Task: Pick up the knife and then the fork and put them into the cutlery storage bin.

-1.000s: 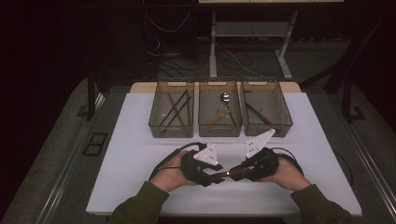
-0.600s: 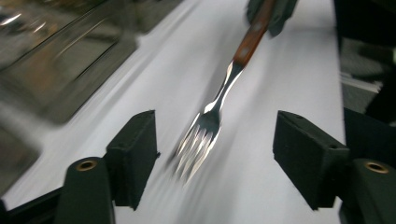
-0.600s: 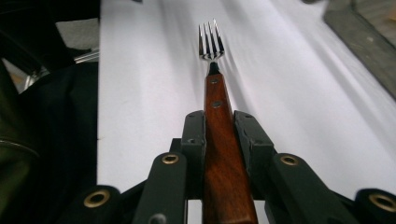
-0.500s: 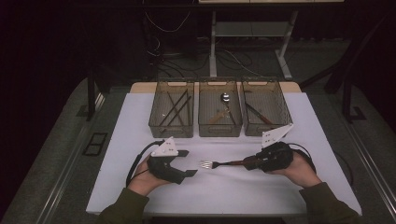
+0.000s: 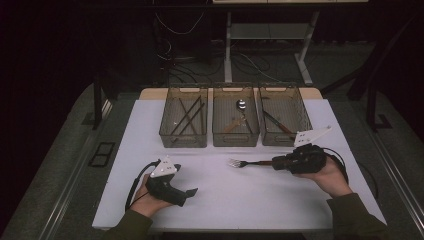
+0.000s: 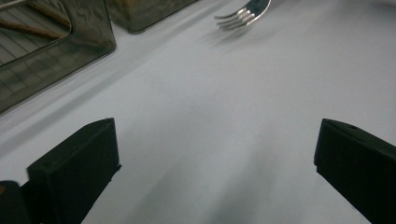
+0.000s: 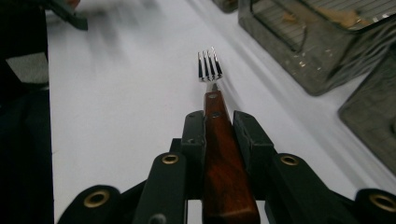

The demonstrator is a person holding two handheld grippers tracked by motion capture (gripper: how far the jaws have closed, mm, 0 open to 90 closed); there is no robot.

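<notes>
One stiff, light fork [image 7: 208, 70] is being gripped by its wooden handle in the right tool [image 5: 280, 163], while the left tool [image 5: 192, 191], wide apart, is holding nothing.

The fork with glossy silver metal tines [image 7: 208, 65] has a smooth reddish-brown wooden handle with metal rivets. It lies over the matt white table sheet [image 5: 250, 195]. Behind the sheet stand three smoky translucent plastic bins [image 5: 235, 121], slightly glossy. The right gripper [image 7: 219, 126] has matt black plastic jaws with brass-coloured eyelets.
</notes>
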